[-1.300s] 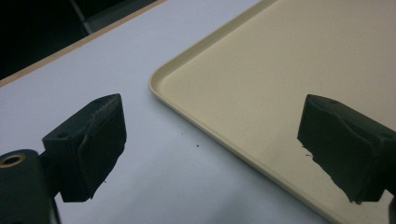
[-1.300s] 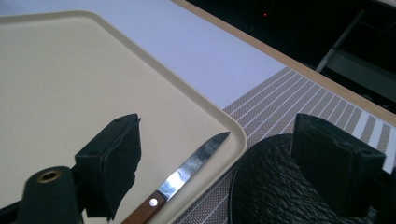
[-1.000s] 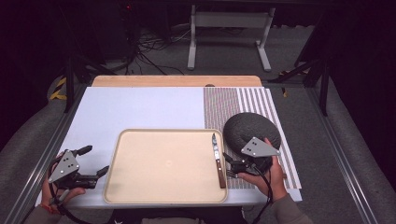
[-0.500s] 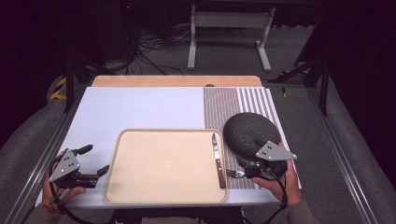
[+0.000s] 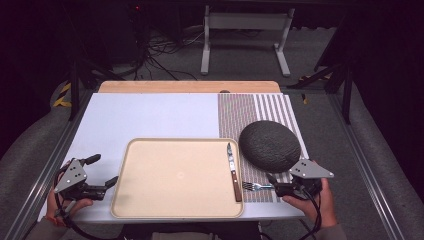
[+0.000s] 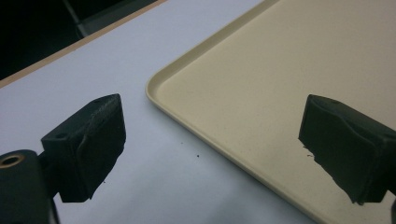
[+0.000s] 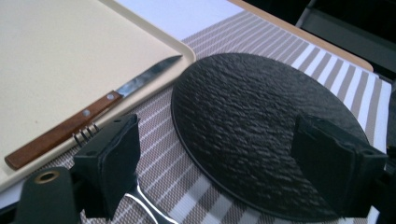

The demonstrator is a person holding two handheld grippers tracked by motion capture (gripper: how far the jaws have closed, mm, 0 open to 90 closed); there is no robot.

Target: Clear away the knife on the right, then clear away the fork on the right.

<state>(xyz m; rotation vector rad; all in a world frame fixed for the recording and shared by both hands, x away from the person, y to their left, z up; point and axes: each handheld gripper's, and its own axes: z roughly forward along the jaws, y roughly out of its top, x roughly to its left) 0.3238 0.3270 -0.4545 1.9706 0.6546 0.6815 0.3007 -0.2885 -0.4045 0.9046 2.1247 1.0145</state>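
1. Dark floor and cables are surrounding the white desk I am working over, with a striped placemat on its right.
2. I am holding the right gripper just beside the fork; its jaws are standing apart, and the fork is lying on the placemat between the knife and the black plate.
3. My left gripper is hovering open by the tray.
4. Judging by this, the knife is already lying on the tray's edge, while the fork and plate are waiting.
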